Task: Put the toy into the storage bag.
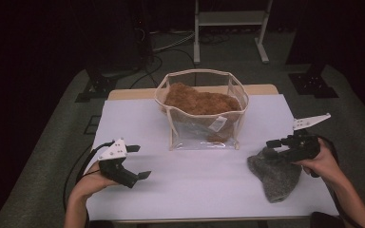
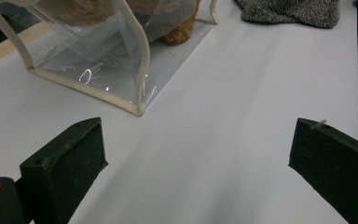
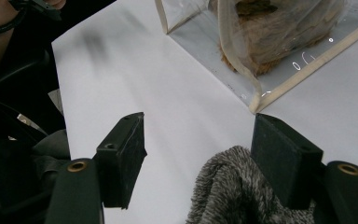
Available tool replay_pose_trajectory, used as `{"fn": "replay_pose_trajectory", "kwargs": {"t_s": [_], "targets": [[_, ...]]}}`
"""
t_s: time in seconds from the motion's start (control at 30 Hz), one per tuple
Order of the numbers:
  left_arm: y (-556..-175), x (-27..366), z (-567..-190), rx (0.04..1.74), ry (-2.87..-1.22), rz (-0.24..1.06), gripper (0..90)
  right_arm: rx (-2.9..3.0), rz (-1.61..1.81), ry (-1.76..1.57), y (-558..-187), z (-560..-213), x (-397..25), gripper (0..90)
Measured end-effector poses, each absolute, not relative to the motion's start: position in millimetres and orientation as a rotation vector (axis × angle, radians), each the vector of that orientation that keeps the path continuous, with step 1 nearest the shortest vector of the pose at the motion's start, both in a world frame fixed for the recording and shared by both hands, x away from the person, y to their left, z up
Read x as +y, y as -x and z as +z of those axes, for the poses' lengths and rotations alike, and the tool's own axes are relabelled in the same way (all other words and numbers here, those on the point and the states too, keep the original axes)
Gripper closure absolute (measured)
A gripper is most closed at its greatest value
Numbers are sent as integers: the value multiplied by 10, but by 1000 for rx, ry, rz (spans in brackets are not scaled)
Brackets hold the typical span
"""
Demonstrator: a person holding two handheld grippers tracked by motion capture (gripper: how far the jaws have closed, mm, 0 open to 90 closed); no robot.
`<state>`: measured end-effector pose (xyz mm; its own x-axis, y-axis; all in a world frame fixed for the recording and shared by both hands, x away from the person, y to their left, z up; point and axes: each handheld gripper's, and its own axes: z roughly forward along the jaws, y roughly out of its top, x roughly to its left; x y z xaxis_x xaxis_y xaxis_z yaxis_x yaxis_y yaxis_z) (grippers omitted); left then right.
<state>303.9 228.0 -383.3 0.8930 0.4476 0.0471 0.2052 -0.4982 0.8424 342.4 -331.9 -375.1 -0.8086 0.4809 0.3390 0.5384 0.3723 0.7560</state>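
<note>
Your right gripper stands open over the grey fuzzy knitted cloth, right of the clear plastic bag.
Closing now risks pinching 1 loose edge; left gripper waits open.

We see a bag at the table's upper centre, a cloth at lower right.

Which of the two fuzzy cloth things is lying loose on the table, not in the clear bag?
The grey fuzzy cloth, on the white table by the right gripper. The brown one sits inside the clear bag.
</note>
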Motion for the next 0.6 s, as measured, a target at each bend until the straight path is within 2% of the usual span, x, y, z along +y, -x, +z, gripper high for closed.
{"fn": "replay_pose_trajectory", "kwargs": {"t_s": [0.6], "targets": [[-3057, 2227, -3816, 440, -2104, 313, 28, -2528, -1470, 988, -3297, -3844, -3438, 330]]}}
